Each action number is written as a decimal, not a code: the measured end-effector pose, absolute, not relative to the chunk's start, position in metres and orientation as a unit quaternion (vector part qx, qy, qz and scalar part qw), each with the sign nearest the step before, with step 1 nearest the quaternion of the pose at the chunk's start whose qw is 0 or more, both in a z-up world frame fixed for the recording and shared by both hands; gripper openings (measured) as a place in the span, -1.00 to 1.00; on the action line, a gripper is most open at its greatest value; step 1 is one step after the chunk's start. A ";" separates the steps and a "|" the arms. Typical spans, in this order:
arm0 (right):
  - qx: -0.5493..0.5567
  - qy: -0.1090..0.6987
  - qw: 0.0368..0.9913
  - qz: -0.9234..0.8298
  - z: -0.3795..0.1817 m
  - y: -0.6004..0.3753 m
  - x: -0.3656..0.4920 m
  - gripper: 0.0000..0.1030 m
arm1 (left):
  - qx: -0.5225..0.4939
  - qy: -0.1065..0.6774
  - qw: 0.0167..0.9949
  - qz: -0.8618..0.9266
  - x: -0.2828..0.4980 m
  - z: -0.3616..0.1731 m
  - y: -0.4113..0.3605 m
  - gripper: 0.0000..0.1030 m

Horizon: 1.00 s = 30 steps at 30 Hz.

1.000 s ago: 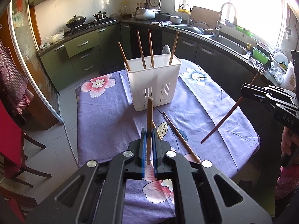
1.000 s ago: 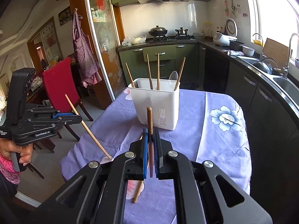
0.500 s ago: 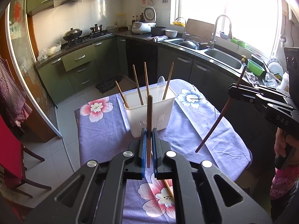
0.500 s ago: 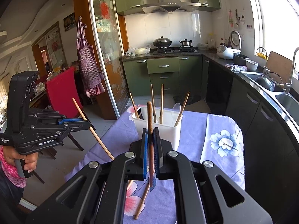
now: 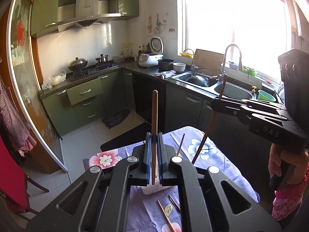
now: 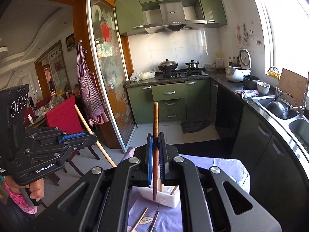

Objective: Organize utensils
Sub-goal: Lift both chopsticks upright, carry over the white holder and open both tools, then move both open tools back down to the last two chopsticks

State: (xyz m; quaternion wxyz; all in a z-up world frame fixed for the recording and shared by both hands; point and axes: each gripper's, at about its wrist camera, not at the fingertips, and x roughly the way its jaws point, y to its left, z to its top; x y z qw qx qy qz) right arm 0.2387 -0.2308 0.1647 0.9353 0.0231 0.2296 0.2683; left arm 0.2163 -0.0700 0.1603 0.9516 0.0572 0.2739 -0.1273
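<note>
Your left gripper (image 5: pixel 154 155) is clamped on a chopstick (image 5: pixel 154 123) standing upright between its pads; your right gripper (image 6: pixel 156 160) is pinching a darker chopstick (image 6: pixel 155 135) the same way. Below and just ahead of both sits the white holder (image 6: pixel 166 199), several sticks already inside. Two loose chopsticks (image 5: pixel 166 214) lie on the purple cloth (image 5: pixel 222 166) beneath you, waiting. Since a second ago, both grippers have lifted high; the holder has dropped low in view.

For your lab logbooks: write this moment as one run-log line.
left gripper: shut on chopstick | right gripper: shut on chopstick | white holder: on table, below both | loose chopsticks: on cloth
</note>
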 end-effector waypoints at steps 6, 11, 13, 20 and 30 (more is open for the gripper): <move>0.025 0.252 0.930 0.267 0.139 -0.220 0.294 -0.87 | 0.053 0.311 0.941 -0.123 0.266 0.129 -0.075 -0.89; 0.025 0.287 0.919 0.268 0.094 -0.213 0.325 -0.87 | 0.054 0.352 0.927 -0.119 0.291 0.090 -0.074 -0.89; 0.026 0.300 0.915 0.269 0.078 -0.212 0.333 -0.87 | 0.055 0.366 0.922 -0.119 0.295 0.076 -0.073 -0.89; 0.014 0.340 0.901 0.268 0.035 -0.202 0.340 -0.86 | 0.051 0.407 0.904 -0.119 0.301 0.036 -0.074 -0.89; 0.026 0.317 0.908 0.273 0.060 -0.220 0.277 0.18 | 0.052 0.389 0.913 -0.111 0.252 0.052 -0.068 -0.64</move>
